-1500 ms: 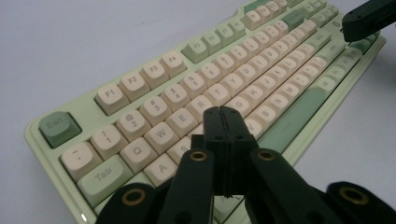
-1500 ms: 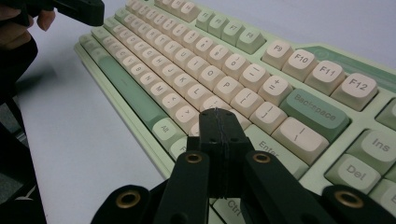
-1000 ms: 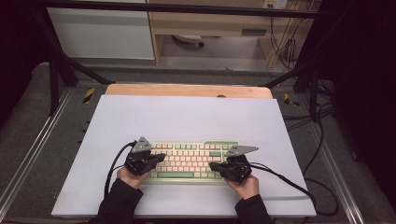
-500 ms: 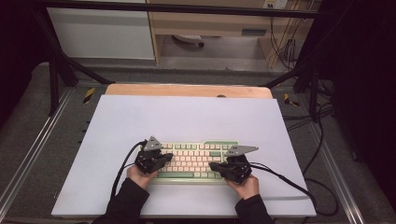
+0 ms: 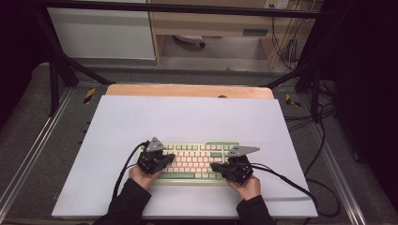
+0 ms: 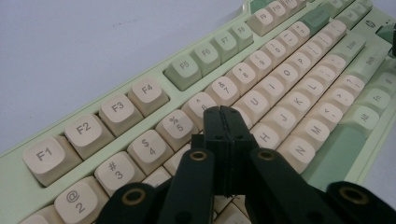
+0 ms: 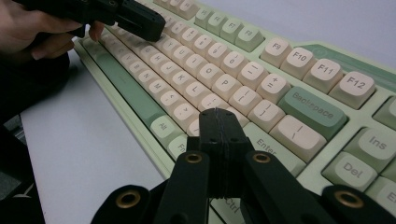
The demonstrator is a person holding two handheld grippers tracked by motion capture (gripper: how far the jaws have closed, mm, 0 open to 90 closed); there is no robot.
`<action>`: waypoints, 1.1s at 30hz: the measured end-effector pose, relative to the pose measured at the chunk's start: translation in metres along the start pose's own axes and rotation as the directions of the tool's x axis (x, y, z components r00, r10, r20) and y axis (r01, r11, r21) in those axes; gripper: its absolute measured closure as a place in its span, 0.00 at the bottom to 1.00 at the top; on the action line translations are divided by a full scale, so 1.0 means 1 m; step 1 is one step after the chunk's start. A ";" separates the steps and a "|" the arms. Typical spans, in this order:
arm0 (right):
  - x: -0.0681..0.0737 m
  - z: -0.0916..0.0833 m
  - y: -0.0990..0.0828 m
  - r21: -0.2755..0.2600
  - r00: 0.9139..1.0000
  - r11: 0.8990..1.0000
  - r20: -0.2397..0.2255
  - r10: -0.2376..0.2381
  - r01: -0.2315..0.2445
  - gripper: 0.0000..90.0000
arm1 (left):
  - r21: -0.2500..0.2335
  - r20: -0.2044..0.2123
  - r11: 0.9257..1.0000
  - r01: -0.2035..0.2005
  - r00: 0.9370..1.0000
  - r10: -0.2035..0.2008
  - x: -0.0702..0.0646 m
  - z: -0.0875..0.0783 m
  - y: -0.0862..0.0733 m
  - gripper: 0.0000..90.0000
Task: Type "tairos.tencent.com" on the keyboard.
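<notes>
I have both jaw pairs pressed together, empty, left gripper and right gripper poised over the keyboard at the near middle of the table. It looks stiff, fairly light; keycaps may pop, so I'd grip its side edges

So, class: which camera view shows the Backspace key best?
The right gripper view: the Backspace key sits close, its label readable. The left gripper view shows it far off as a blurred green key; the high view shows the keyboard too small to pick it out.
</notes>
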State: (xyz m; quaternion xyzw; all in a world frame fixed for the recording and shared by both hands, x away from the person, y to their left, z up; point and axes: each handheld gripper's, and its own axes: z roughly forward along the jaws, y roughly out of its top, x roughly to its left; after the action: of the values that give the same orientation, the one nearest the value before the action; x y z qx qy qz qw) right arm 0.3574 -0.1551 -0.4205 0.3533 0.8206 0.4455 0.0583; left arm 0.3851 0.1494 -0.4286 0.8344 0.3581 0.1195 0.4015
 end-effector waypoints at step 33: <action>0.001 -0.003 0.001 -0.007 1.000 1.000 0.005 0.001 -0.001 1.00 | -0.046 0.004 0.999 -0.005 1.000 0.005 0.003 -0.035 -0.011 1.00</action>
State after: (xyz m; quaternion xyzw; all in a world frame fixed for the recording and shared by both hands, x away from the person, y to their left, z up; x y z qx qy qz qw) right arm 0.3560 -0.1558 -0.4178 0.3545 0.8187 0.4475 0.0614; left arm 0.3645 0.1770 -0.4146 0.8260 0.3526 0.1271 0.4211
